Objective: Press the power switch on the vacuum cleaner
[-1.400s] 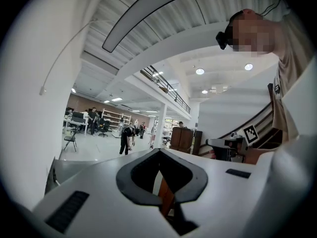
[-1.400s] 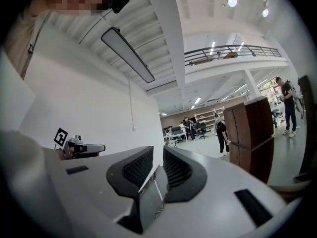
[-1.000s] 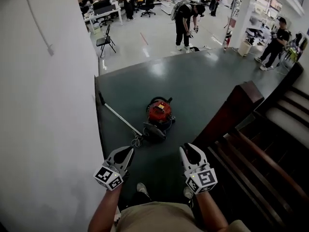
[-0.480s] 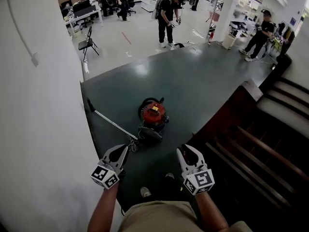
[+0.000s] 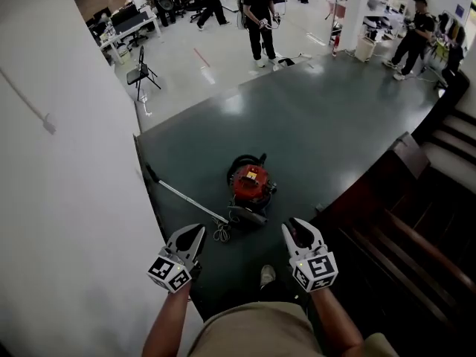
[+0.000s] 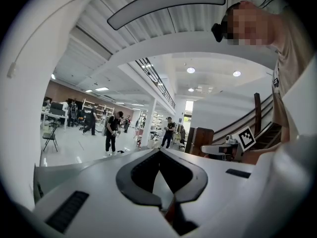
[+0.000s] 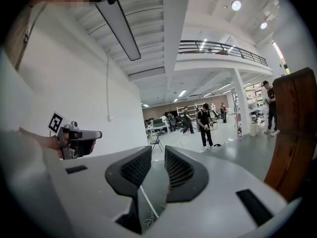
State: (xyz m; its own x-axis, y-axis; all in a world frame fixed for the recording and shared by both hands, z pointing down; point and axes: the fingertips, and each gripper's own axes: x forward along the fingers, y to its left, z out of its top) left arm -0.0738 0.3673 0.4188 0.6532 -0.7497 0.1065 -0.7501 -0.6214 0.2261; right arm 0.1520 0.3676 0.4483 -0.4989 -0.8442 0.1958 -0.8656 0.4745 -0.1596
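- Head view: the vacuum cleaner, red on top with a dark base, stands on the dark green floor, about in the middle of the picture.
- It is at 12 o'clock from my two tongs and well apart from both.
- On its top is a small pale patch. I cannot tell if this is the power switch.
- Its thin wand lies on the floor and runs from the base toward 10 o'clock, near the white wall.
- A coiled cord lies at 7 o'clock of the base.
- My left gripper is at 7 o'clock of the picture and my right gripper at 5 o'clock. Both point forward over the floor and touch nothing.
- A dark wooden stair rail is at 3 o'clock. A person stands at 12 o'clock on the pale floor far behind, and a folding chair is at 11 o'clock.
- Left gripper view: the tips of my left tongs meet, so they are closed, and nothing is held between them. The hall with several people is at 9 o'clock, and my other tongs with the marker cube are at 3 o'clock.
- Right gripper view: my right tongs stand a little apart, with a narrow gap, and are empty. Through the gap, at 6 o'clock, I see the wand and the cord on the floor. My left tongs are at 9 o'clock, before the white wall.
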